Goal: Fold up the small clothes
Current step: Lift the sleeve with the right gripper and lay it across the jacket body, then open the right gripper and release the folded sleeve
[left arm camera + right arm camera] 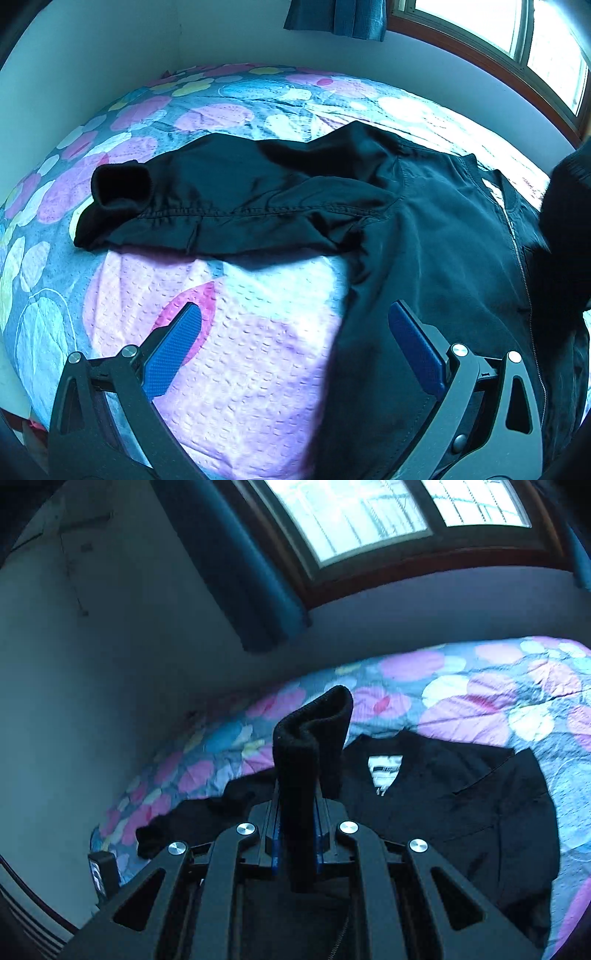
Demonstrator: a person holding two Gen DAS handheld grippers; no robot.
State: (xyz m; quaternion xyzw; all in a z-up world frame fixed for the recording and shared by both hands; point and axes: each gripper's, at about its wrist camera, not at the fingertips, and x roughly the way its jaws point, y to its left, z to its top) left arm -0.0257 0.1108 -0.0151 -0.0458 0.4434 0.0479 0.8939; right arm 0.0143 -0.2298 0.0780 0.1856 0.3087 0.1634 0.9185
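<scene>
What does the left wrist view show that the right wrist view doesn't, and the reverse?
Only the left wrist view: the left claw open over the bedspread, and the jacket's spread sleeve with its zipper. Only the right wrist view: the right claw shut on a ribbed cuff, and the neck label. Both: black jacket, floral bedspread, window, blue curtain.

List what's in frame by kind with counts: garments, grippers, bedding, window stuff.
Black jacket: 1
Grippers: 2, the left gripper open over the bedspread, the right gripper shut on the jacket's ribbed cuff
Floral bedspread: 1
Window: 1
Blue curtain: 1
Total: 6
</scene>
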